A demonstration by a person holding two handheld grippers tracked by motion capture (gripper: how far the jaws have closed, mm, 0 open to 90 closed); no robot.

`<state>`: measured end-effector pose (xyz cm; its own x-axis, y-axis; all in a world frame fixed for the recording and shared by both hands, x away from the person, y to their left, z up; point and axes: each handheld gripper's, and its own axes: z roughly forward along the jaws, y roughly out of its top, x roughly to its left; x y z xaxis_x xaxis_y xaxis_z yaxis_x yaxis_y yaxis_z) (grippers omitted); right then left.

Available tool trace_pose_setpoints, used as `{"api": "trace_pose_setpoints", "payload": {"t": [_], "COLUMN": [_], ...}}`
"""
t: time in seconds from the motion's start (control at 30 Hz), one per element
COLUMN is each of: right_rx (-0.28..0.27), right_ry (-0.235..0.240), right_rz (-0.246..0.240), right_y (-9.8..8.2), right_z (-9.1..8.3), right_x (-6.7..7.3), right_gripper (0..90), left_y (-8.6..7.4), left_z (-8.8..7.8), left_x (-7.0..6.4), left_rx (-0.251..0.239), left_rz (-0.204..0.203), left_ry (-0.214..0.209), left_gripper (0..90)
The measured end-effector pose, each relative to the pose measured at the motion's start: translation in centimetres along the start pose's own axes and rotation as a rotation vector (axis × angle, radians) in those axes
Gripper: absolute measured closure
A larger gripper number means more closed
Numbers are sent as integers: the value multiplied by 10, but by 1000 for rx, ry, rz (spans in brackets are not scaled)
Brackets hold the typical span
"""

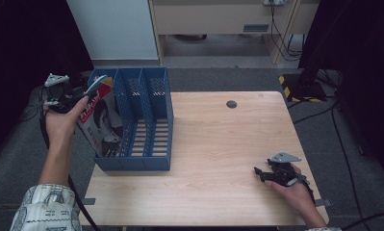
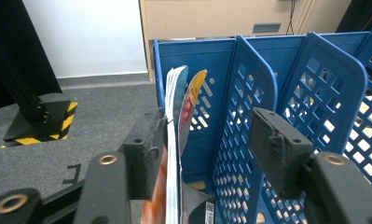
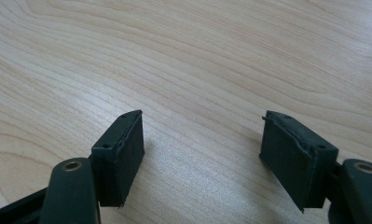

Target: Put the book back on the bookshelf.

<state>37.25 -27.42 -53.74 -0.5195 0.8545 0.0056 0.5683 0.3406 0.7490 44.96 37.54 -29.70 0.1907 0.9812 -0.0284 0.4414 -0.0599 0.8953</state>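
Right gripper (image 1: 261,173) resting at five o'clock on the table (image 1: 218,144), jaws spread, nothing between. At ten o'clock, left gripper (image 2: 207,140) released, magazine (image 2: 174,154) against one pad, standing in the blue file rack (image 1: 151,120), leftmost slot.

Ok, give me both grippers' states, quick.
Left gripper: open, fingers apart; the magazine standing in the blue file rack sits between them, against one finger, not clamped.
Right gripper: open, holding nothing, over the wooden table.
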Motion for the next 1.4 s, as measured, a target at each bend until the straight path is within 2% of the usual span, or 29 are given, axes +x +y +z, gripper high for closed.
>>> {"api": "trace_pose_setpoints", "payload": {"t": [0.07, 0.13, 0.23, 0.37, 0.47, 0.57, 0.77, 1.07, 1.1, 1.17, 1.2, 1.3, 1.33, 1.37, 1.4], "right_rx": [0, 2, 1, 2, 2, 1, 2, 2, 1, 1, 1, 2, 3, 2, 2], "right_ry": [3, 3, 4, 4, 4, 2, 2, 2, 2, 2, 2, 3, 4, 3, 3], "right_rz": [-1, -1, -1, 0, 3, 4, 6, 4, 1, 1, 1, 3, 1, 2, 2], "right_y": [0, 0, 0, 0, 0, 0, 0, 0, 0, 0, 0, 0, 0, 0, 0], "right_z": [0, 0, 0, 0, 0, 0, 0, 0, 0, 0, 0, 0, 0, 0, 0], "right_x": [0, 0, 0, 1, 1, 1, 1, 1, 1, 1, 1, 1, 1, 1, 1], "right_gripper": [303, 302, 302, 302, 301, 301, 301, 299, 299, 299, 299, 298, 298, 298, 298], "left_y": [1, 3, 3, 1, -1, -3, -3, -2, -2, -2, -2, -1, -1, -2, -2], "left_z": [1, 3, 3, 1, 2, 6, 9, 10, 10, 9, 9, 8, 8, 6, 6], "left_x": [-1, -1, 0, 7, 9, 9, 9, 7, 7, 7, 7, 8, 8, 8, 8], "left_rx": [3, 10, 7, 16, 34, 73, 81, 110, 119, 126, 130, 133, 132, 124, 124], "left_rz": [0, 17, 3, -16, -22, -8, -10, -1, -3, -5, -7, -28, -33, -56, -56], "left_ry": [3, 23, 30, 72, 58, 48, 49, 59, 53, 53, 48, 39, 37, 34, 34], "left_gripper": [467, 478, 474, 464, 467, 479, 523, 643, 694, 727, 774, 847, 855, 866, 867]}}
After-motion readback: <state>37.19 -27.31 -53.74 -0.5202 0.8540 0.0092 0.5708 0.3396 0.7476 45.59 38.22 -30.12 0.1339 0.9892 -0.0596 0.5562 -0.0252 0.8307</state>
